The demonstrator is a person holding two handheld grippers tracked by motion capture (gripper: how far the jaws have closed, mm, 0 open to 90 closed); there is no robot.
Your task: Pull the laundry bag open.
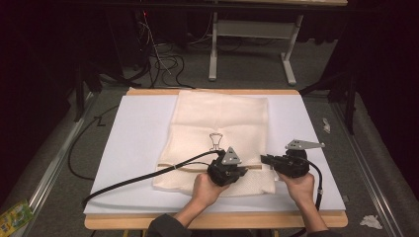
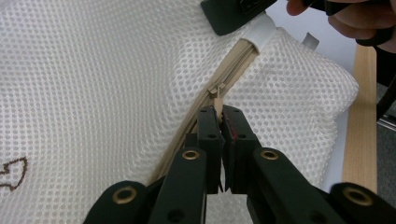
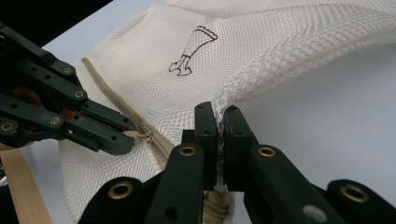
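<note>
We see a cream mesh laundry bag (image 1: 220, 133) flat on the white tabletop (image 1: 133, 143), left gripper (image 2: 218, 114) clamped on its zipper pull (image 2: 217, 100), right gripper (image 3: 220, 116) pinching the bag's near-right mesh edge.

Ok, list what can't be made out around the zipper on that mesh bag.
- Zipper pull: left gripper view, its lower part is pinched out of sight between the left gripper jaws.
- Zipper run: high view, both grippers and hands cover most of it; how far it is open is unclear.
- Mesh bag edge in the right gripper: right gripper view, the jaws hide how much mesh is caught.
- Brown print: left gripper view, cut off by the left edge.
</note>
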